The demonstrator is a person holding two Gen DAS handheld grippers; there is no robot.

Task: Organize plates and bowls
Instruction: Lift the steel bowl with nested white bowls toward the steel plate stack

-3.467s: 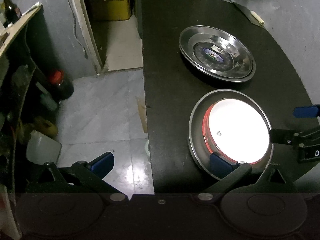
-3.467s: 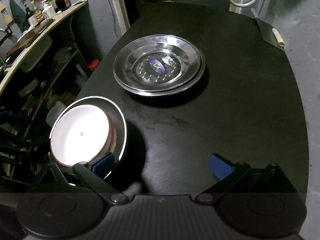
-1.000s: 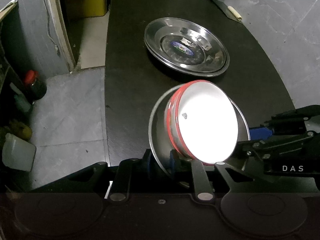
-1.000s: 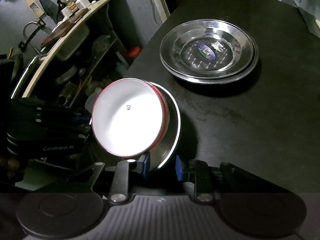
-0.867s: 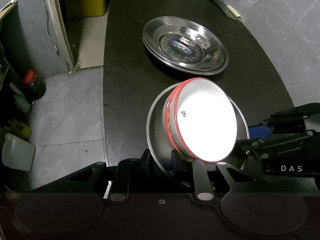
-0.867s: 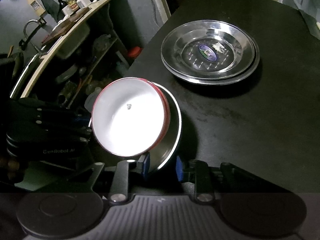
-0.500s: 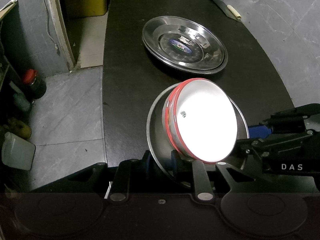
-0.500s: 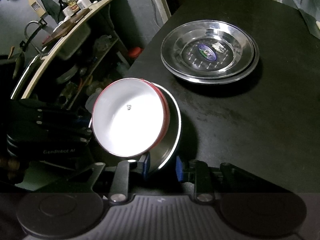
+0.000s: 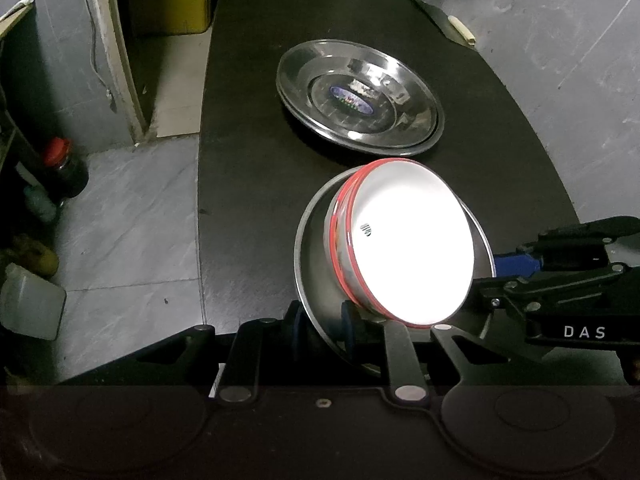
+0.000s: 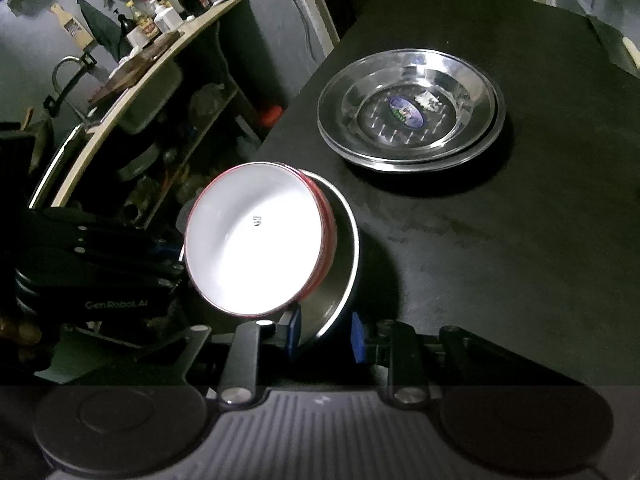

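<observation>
Steel is most of what I see on the black table (image 9: 256, 168): a stack of wide steel plates (image 9: 360, 96) sits farther along it, a blue oval sticker at the centre of the top one, with open tabletop between that stack and my grippers. Off the table's left edge in the left wrist view there is grey tiled floor, a dark jar with a red lid (image 9: 64, 164), a pale plastic jug (image 9: 30, 306) and a yellow crate (image 9: 172, 6) in the doorway. In the right wrist view a curved shelf (image 10: 132, 80) loaded with bottles and kitchen clutter stands beyond the table's left side.

Close in, I have a steel plate (image 9: 316, 276) tilted up on edge, with a red-rimmed white bowl (image 9: 412, 244) leaning inside it, its bright interior facing toward me. My left gripper (image 9: 322, 330) is clamped on the plate's lower rim, one pad on each face. My right gripper (image 10: 326, 334) pinches the same plate's rim from the other side, its blue pads either side of the metal. Each gripper's black body shows at the edge of the other's view. The bowl's lower edge sits just above both sets of fingers; I cannot tell whether the plate's bottom touches the table.
</observation>
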